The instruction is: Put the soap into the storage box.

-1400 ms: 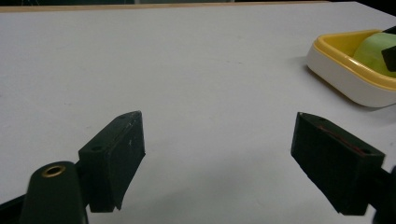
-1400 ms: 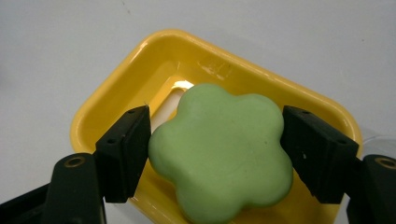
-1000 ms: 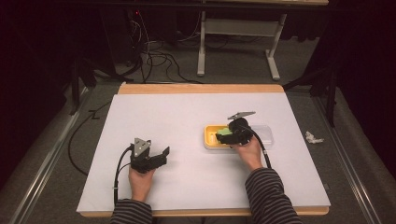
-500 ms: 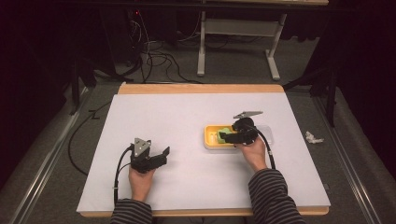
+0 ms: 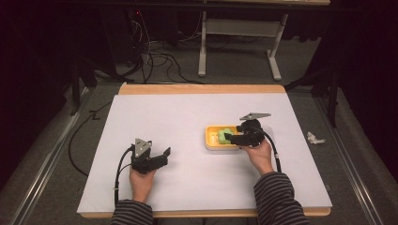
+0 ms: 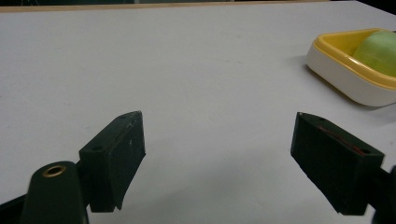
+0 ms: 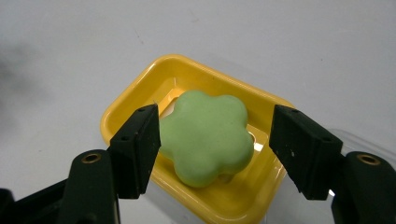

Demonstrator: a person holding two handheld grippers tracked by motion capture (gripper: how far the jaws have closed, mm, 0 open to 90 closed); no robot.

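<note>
A green flower-shaped soap (image 7: 205,135) lies tilted in a yellow dish (image 7: 126,112) on the white table. My right gripper (image 7: 215,149) hangs over the dish and its jaws have just been closing. The soap sits between them: the left pad (image 7: 140,144) meets its edge, while a gap shows beside the right pad (image 7: 299,149). From above, the right gripper (image 5: 229,137) is at the right side of the dish (image 5: 212,140) with the soap (image 5: 224,133) at its tips. My left gripper (image 5: 164,154) rests open near the front left, its jaws (image 6: 217,158) wide over bare table.
A clear plastic piece (image 7: 359,140) lies against the dish's right side. A crumpled white scrap (image 5: 314,138) lies on the floor right of the table. Cables (image 5: 155,61) and a desk frame (image 5: 234,28) stand beyond the far edge. From the left gripper, the dish (image 6: 345,74) sits far right.
My right gripper has shifted a little to the right and up over the dish and its jaws have narrowed around the soap. The left gripper has stayed put.
</note>
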